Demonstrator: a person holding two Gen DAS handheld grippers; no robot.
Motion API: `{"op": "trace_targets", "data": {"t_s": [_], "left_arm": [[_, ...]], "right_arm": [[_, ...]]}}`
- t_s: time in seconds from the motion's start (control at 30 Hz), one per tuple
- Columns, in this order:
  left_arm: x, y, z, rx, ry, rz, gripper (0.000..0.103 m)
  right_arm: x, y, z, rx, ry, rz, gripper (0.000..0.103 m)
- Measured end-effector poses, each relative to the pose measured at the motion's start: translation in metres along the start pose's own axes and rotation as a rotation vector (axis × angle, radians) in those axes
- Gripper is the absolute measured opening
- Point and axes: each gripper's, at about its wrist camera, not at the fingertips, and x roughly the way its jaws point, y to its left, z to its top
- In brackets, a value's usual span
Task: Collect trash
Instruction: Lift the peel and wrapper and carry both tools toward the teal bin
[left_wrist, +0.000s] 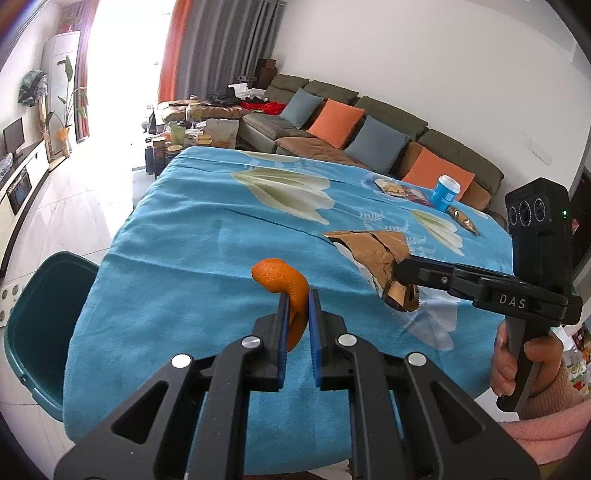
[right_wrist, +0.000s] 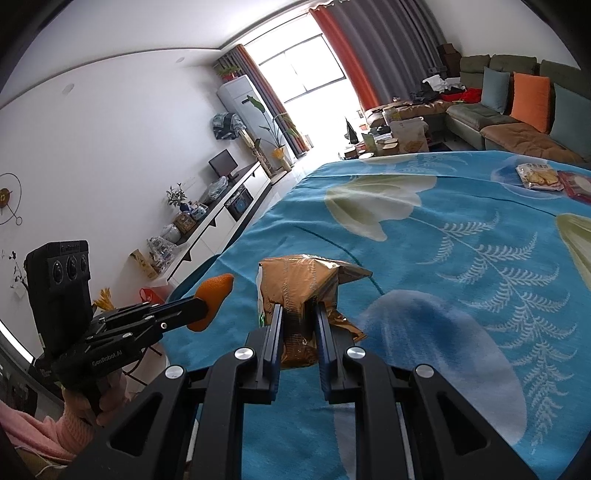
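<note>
My left gripper (left_wrist: 298, 295) is shut on a curled orange peel (left_wrist: 286, 282) and holds it above the blue flowered tablecloth (left_wrist: 192, 240). In the right wrist view the left gripper (right_wrist: 205, 308) shows at the left with the peel (right_wrist: 214, 295). My right gripper (right_wrist: 298, 310) is shut on a crumpled gold foil wrapper (right_wrist: 301, 286), lifted off the cloth. In the left wrist view the right gripper (left_wrist: 400, 275) holds the wrapper (left_wrist: 373, 245) at the right. A dark green bin (left_wrist: 40, 325) stands on the floor by the table's left edge.
At the table's far right lie a blue cup (left_wrist: 445, 192), a small gold wrapper (left_wrist: 463, 219), a snack packet (right_wrist: 537, 176) and a red packet (right_wrist: 578, 186). A sofa with cushions (left_wrist: 354, 125) stands behind the table. A TV cabinet (right_wrist: 221, 218) lines the left wall.
</note>
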Motion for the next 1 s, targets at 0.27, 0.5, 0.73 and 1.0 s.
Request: {"op": "trace_targets", "data": {"t_s": [0.27,0.5,0.73,1.0], "left_arm": [[-0.005,0.004,-0.001,-0.009,-0.008,0.014,0.010],[-0.009,0.007,-0.003,-0.015,-0.012,0.025,0.010],[-0.013,0.012,-0.005,-0.026,-0.017,0.031,0.010],[-0.017,0.017,-0.007,-0.035,-0.020,0.042,0.010]], "right_arm": [[0.003,0.001,0.002,-0.012,0.009,0.014,0.015],[0.010,0.006,0.003,-0.020,0.014,0.023,0.015],[0.017,0.011,0.004,-0.028,0.020,0.030,0.015],[0.022,0.016,0.005,-0.037,0.023,0.042,0.015]]}}
